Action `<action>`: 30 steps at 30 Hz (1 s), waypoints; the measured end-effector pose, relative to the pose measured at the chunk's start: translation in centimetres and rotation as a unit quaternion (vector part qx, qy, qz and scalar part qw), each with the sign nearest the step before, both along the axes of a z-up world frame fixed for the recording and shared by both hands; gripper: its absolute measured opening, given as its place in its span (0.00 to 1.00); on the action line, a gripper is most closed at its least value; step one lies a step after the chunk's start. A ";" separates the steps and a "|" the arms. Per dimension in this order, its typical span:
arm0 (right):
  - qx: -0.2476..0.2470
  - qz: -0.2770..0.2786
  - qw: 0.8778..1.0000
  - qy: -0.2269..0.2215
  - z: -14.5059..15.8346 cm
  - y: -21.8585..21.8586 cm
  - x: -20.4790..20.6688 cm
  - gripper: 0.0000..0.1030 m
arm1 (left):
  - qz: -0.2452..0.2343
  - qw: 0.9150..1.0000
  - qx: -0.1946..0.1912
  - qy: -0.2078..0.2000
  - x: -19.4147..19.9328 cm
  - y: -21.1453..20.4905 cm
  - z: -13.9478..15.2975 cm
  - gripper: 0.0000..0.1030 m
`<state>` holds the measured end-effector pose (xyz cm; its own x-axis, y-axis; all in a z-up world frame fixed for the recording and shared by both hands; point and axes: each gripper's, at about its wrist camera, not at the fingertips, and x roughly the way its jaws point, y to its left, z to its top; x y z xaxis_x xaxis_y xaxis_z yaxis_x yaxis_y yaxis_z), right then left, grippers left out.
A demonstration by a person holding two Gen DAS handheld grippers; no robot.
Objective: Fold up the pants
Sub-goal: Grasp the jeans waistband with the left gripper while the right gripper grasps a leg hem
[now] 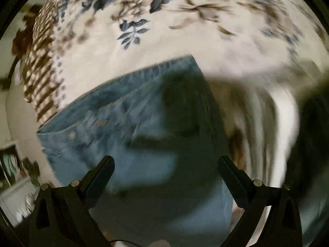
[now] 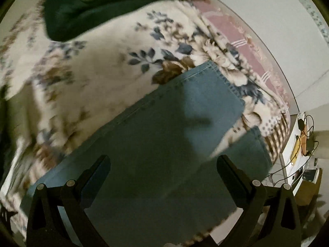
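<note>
- Blue denim pants [image 1: 131,127] lie flat on a cream blanket with blue and brown flower print [image 1: 160,41]; both views blurred.
- Left wrist view: waist end with metal rivets and a pocket edge toward the left, one straight stitched edge running to a corner at upper centre.
- Left gripper [image 1: 166,168], black two-finger claw, spread wide, nothing between the fingers; it hangs above the denim, contact cannot be told.
- Dark shadow of the claw falls across the middle of the denim.
- Right of the left view: smeared cream and dark shapes, too blurred to name.
- Right wrist view: same pants [image 2: 168,135], two leg ends with stitched hems pointing to the upper right, one hem lower and nearer the bed edge.
- Right gripper [image 2: 164,168] also spread wide, empty, above the legs; touching or not, cannot tell.
- Dark green cloth [image 2: 107,6] lies on the blanket at the top, well apart from the pants.
- Pink striped cover [image 2: 242,41] beyond the blanket's far edge.
- White side table with cables [image 2: 296,150] at far right, beside the bed.
</note>
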<state>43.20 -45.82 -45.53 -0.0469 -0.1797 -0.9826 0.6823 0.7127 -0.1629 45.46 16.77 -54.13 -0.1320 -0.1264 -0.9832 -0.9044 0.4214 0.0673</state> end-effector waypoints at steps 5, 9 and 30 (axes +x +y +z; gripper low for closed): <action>-0.001 -0.022 1.000 0.018 -6.3 -3.3 2.9 1.00 | -0.012 1.000 0.015 0.012 3.7 -0.2 -4.1 1.00; 0.015 -0.057 0.998 0.025 -9.9 -5.3 4.5 1.00 | -0.049 0.997 0.056 0.018 5.0 -1.8 -4.7 0.85; 0.138 -0.107 0.980 -0.092 -3.4 -7.2 -2.2 0.05 | -0.116 0.973 0.056 -0.193 -5.7 -5.9 12.3 0.12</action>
